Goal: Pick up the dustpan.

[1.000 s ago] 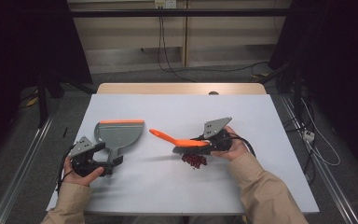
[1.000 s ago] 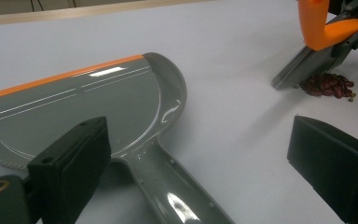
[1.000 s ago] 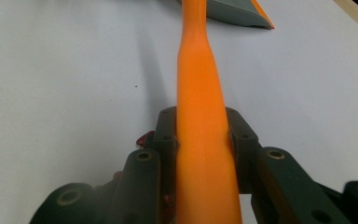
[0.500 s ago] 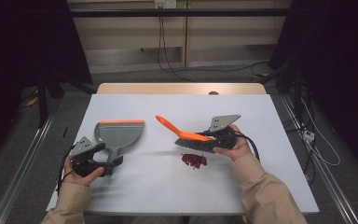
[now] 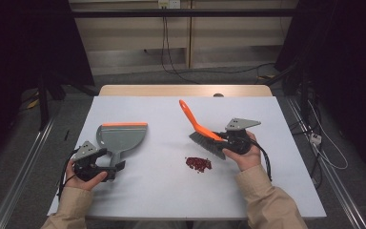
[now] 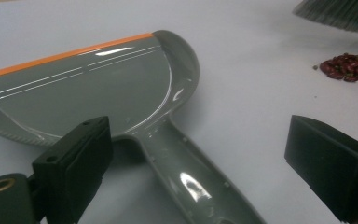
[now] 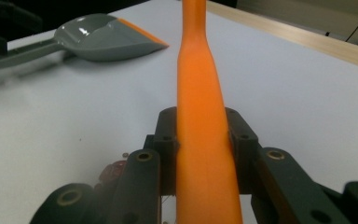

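Observation:
A grey dustpan (image 5: 120, 137) with an orange lip lies flat at the table's left; its handle (image 6: 191, 175) runs between the jaws of my left gripper (image 5: 116, 168), which stands open around it without touching. My right gripper (image 5: 223, 138) is shut on the orange handle (image 7: 203, 126) of a hand brush (image 5: 201, 132). The brush is lifted, its handle pointing up and away, and its grey bristles (image 5: 208, 144) hang just above and right of a small pile of red beans (image 5: 198, 163). The beans (image 6: 349, 67) lie on the white table to the dustpan's right.
The white table top (image 5: 162, 191) ends in a wooden strip (image 5: 186, 90) at the far edge. Cables (image 5: 171, 67) and dark stands sit on the floor beyond and to both sides.
My right gripper has lifted the brush off the beans and swung it right, raising the handle more upright. The beans now lie uncovered. The left gripper and dustpan stayed put.

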Demonstrator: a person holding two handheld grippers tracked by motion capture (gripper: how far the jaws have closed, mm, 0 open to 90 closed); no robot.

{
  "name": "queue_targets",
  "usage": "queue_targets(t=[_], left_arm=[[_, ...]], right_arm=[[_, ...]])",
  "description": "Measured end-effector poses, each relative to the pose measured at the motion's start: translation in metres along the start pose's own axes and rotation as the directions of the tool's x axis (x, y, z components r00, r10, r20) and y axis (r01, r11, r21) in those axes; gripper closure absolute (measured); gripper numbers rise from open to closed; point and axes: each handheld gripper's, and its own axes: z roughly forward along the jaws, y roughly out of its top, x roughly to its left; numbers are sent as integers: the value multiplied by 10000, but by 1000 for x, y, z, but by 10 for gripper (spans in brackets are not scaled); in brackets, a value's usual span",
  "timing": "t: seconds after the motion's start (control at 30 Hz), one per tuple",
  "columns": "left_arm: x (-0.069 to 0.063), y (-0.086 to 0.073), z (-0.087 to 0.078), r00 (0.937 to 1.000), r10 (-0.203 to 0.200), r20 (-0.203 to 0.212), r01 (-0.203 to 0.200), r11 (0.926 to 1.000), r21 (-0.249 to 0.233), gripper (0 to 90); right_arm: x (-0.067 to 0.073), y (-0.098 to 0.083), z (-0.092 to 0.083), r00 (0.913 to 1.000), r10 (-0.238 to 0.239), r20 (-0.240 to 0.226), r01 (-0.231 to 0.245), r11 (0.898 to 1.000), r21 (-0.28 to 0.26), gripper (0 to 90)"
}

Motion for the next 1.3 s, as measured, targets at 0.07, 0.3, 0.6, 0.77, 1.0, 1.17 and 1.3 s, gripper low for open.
queue_targets(t=[0.07,0.3,0.6,0.77,1.0,1.17,1.3], left_arm=[[1,-2,0,9999,-27,-133,29,9999,144,84],[1,-8,1,9983,0,-578,35,9982,595,126],[12,-10,-2,9929,-518,-1069,618,9938,926,143],[16,-6,-2,9899,-588,-1291,712,9930,938,156],[14,7,22,9817,-614,-1803,936,9800,1758,259],[17,9,33,9829,-560,-1754,954,9697,2250,478],[21,10,34,9842,-203,-1758,604,9723,2256,627]], right_arm=[[0,0,-3,9994,355,-18,-356,9992,-164,711],[4,2,-9,9992,235,333,-229,9996,-179,711],[6,0,-9,9985,340,431,-329,9991,-248,711],[5,-3,-10,9975,434,555,-422,9989,-221,711],[7,-3,-9,9979,336,554,-324,9992,-229,711],[5,-5,-10,9968,458,663,-445,9988,-203,711],[5,-7,-11,9961,481,735,-470,9988,-171,711]])
